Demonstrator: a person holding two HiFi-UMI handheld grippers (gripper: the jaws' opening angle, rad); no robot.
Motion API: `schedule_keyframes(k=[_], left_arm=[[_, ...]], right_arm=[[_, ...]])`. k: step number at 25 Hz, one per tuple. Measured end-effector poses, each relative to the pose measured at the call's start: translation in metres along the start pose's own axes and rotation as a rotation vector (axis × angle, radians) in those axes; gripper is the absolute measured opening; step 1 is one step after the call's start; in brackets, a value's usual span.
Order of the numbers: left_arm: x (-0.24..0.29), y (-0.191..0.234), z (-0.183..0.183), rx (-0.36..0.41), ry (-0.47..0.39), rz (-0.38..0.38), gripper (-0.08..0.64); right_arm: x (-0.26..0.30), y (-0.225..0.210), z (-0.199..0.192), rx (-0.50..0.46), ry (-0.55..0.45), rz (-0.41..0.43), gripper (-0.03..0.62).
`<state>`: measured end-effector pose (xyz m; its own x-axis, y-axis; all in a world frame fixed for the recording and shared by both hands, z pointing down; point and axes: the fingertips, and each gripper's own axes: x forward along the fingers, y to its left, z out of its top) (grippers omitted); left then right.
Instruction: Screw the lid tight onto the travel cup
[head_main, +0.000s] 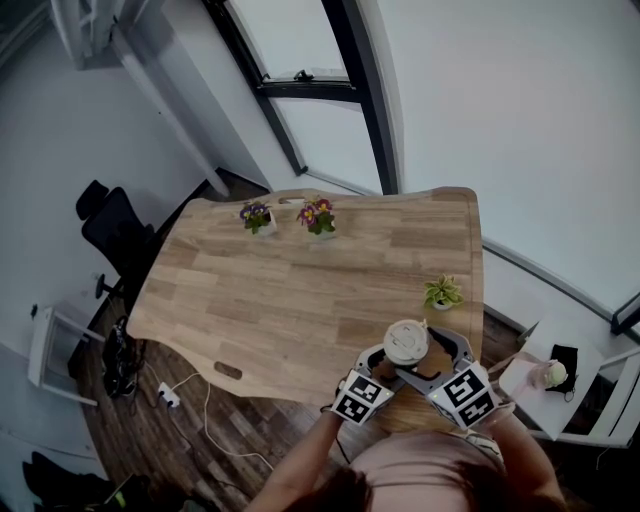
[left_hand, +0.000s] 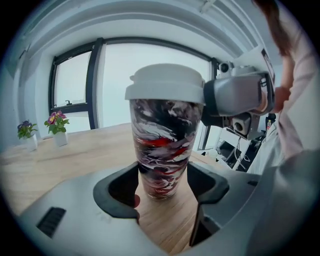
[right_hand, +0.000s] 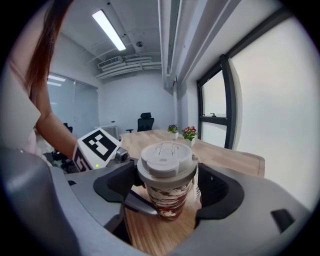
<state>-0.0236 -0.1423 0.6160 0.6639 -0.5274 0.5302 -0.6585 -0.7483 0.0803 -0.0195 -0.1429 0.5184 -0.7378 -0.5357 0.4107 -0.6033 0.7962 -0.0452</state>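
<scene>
The travel cup (left_hand: 162, 145), marbled black, white and red, stands upright on the wooden table (head_main: 300, 290) near its front right edge. A white lid (left_hand: 165, 82) sits on top of it. My left gripper (left_hand: 165, 175) is shut on the cup's lower body, one jaw pressed to each side. My right gripper (right_hand: 167, 185) is shut around the lid (right_hand: 166, 159), level with the rim. In the head view both grippers, left (head_main: 385, 352) and right (head_main: 432, 355), meet at the cup (head_main: 406, 342) from below. In the left gripper view, the right gripper (left_hand: 235, 97) touches the lid's right side.
Two small pots of purple and pink flowers (head_main: 257, 215) (head_main: 318, 215) stand at the table's far edge. A small green plant (head_main: 441, 292) stands just beyond the cup. A black office chair (head_main: 115, 235) is at the left. A low side table (head_main: 545, 385) stands at the right.
</scene>
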Motion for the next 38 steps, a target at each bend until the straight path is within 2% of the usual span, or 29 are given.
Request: schedule_keyframes(k=[4, 7, 15, 18, 23, 26, 30, 34, 38], left_arm=[[-0.002, 0.003, -0.002, 0.043, 0.026, -0.06, 0.301], [-0.001, 0.003, -0.002, 0.052, 0.041, -0.071, 0.299], [0.001, 0.003, -0.001, 0.019, 0.029, 0.035, 0.3], [0.002, 0.002, -0.002, 0.012, 0.028, 0.057, 0.299], [0.001, 0.002, -0.004, 0.05, 0.044, -0.018, 0.298], [-0.002, 0.001, -0.007, 0.094, 0.072, -0.082, 0.296], [-0.004, 0.0, -0.009, 0.139, 0.101, -0.137, 0.295], [-0.004, -0.004, -0.01, 0.165, 0.11, -0.159, 0.295], [-0.004, -0.004, -0.009, 0.152, 0.095, -0.119, 0.295]], right_arm=[[0.0, -0.003, 0.001, -0.053, 0.024, 0.044, 0.359], [0.002, -0.002, 0.002, -0.066, 0.028, 0.061, 0.357], [0.001, -0.002, 0.002, -0.024, -0.025, -0.063, 0.356], [0.001, -0.001, 0.001, -0.01, -0.032, -0.084, 0.354], [-0.004, 0.006, 0.001, -0.013, 0.0, 0.015, 0.357], [-0.008, 0.003, -0.002, -0.074, 0.022, 0.032, 0.357], [-0.005, 0.001, 0.0, -0.098, 0.033, 0.066, 0.357], [0.002, 0.008, -0.001, -0.134, 0.052, 0.139, 0.357], [0.003, 0.008, 0.001, -0.136, 0.034, 0.109, 0.357]])
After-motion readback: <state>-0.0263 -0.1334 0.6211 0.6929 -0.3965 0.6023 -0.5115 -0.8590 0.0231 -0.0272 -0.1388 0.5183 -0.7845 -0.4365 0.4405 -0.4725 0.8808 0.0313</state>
